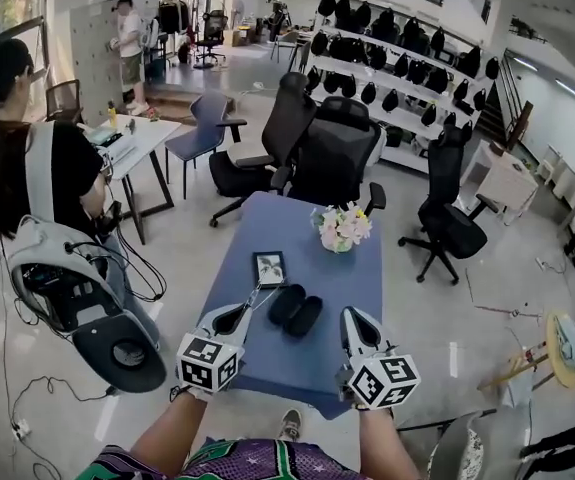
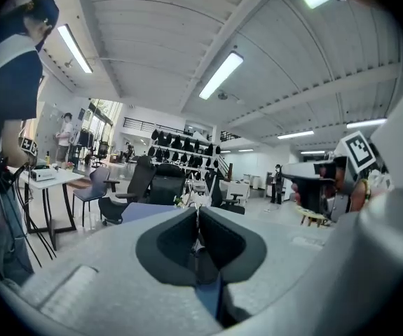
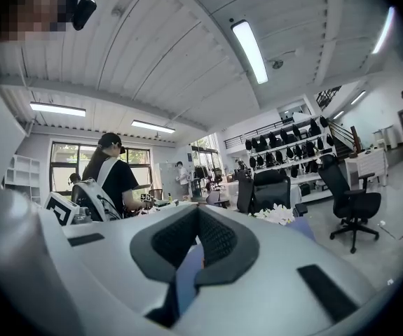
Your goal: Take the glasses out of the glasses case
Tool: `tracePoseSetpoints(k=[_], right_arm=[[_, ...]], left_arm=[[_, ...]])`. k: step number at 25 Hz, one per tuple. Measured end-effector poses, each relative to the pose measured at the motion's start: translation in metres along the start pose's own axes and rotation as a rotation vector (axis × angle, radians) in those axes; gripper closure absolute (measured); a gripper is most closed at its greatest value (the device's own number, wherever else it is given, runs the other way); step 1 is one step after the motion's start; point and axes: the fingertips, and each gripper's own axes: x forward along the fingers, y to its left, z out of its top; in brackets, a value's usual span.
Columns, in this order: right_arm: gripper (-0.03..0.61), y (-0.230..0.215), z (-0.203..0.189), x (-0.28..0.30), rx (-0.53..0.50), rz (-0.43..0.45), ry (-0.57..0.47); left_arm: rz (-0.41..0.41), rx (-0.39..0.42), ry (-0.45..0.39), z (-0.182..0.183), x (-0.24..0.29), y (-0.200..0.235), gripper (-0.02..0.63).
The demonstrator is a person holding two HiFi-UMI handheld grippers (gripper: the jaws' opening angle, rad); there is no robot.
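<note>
The black glasses case (image 1: pixel 296 310) lies open on the blue table (image 1: pixel 342 286), both halves showing dark and hollow. My left gripper (image 1: pixel 244 311) hangs just left of the case, shut on a thin wire-framed pair of glasses (image 1: pixel 256 294) that sticks up from its tips. In the left gripper view the thin frame (image 2: pixel 197 224) is pinched between the dark pads. My right gripper (image 1: pixel 351 317) hovers right of the case, its jaws shut with nothing between them; it also shows in the left gripper view (image 2: pixel 318 185).
A small framed picture (image 1: pixel 269 268) lies behind the case and a bunch of pale flowers (image 1: pixel 342 228) stands at the table's far end. Black office chairs (image 1: pixel 332 153) crowd behind the table. A person with a backpack (image 1: pixel 27 168) stands at the left.
</note>
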Motion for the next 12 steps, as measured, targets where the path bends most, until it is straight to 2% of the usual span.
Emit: tracePoseSetpoints(k=[12], right_arm=[[0.577,0.011,0.021,-0.024,0.01,-0.038,-0.074]], left_arm=[[-0.004,0.007,-0.151,0.052,-0.042,0.002,0.591]])
